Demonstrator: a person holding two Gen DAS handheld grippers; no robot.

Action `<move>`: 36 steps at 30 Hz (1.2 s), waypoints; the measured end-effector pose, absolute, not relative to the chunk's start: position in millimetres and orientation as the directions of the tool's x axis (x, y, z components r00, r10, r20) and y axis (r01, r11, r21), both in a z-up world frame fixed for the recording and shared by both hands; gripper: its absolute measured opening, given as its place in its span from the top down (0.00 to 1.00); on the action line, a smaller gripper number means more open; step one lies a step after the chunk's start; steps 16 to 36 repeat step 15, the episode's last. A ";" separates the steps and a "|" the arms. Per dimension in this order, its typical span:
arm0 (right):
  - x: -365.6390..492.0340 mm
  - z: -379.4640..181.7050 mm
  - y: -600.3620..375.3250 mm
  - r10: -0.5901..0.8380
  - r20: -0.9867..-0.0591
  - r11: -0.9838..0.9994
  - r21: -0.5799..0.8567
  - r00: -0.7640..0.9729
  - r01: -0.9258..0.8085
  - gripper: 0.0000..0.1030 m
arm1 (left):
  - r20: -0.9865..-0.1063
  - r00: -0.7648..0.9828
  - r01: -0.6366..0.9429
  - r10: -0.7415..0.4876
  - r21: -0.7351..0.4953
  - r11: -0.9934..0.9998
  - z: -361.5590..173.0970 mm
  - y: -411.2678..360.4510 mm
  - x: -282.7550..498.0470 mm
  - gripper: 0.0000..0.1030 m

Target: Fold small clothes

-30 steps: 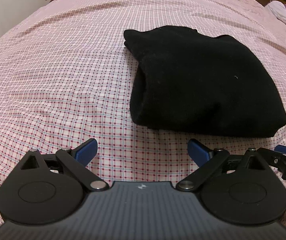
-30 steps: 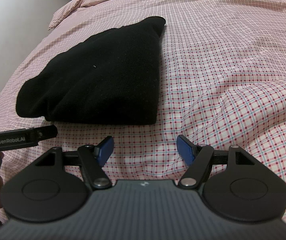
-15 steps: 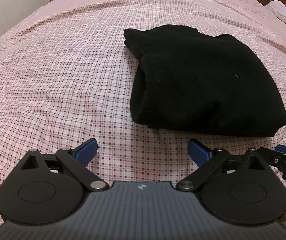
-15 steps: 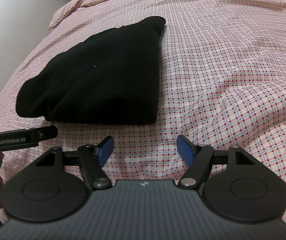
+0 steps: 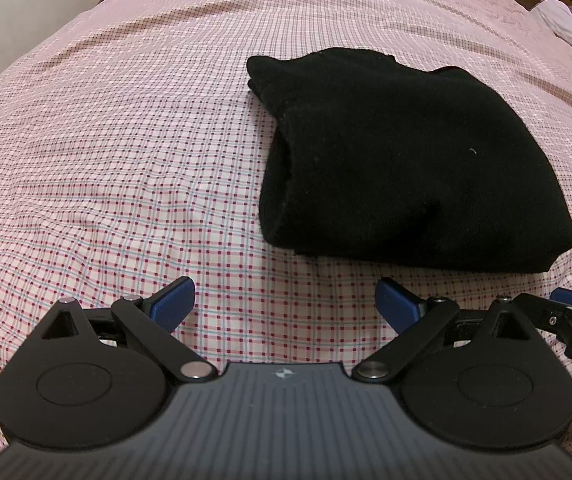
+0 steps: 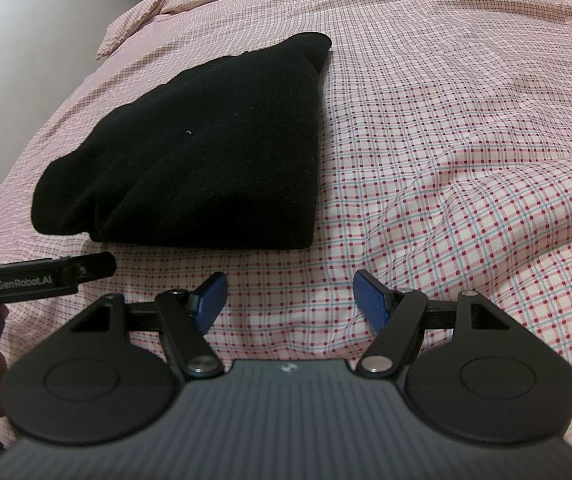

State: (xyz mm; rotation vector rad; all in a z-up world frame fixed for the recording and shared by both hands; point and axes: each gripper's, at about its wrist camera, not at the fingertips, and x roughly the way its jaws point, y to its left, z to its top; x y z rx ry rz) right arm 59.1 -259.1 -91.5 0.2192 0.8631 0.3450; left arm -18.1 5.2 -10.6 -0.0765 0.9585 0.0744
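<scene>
Holding my left gripper low over the bed, I had its blue pads spread wide with nothing between them. My right gripper sat the same way, agape and empty, just beside the left one, whose body poked into the right camera's left edge.

Ahead of both lay the black garment, already doubled into a thick bundle on the checked sheet. From the left gripper it lay forward and to the right; from the right one, forward and to the left. So it sat between the two, its near folded edge apart from either set of pads.

Its long axis ran away from me, narrowing toward the far end. I judged the two grippers about equally near that edge, each facing its own near corner. Any further fold would, I reckoned, start by pinching those corners, though the bundle looked close to finished.
</scene>
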 end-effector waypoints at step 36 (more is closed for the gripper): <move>58.9 -91.3 -259.2 0.383 -0.703 0.923 0.325 0.600 -0.208 0.31 | -0.821 0.571 -0.092 0.031 -0.027 0.995 -14.1 2.0 -19.5 0.04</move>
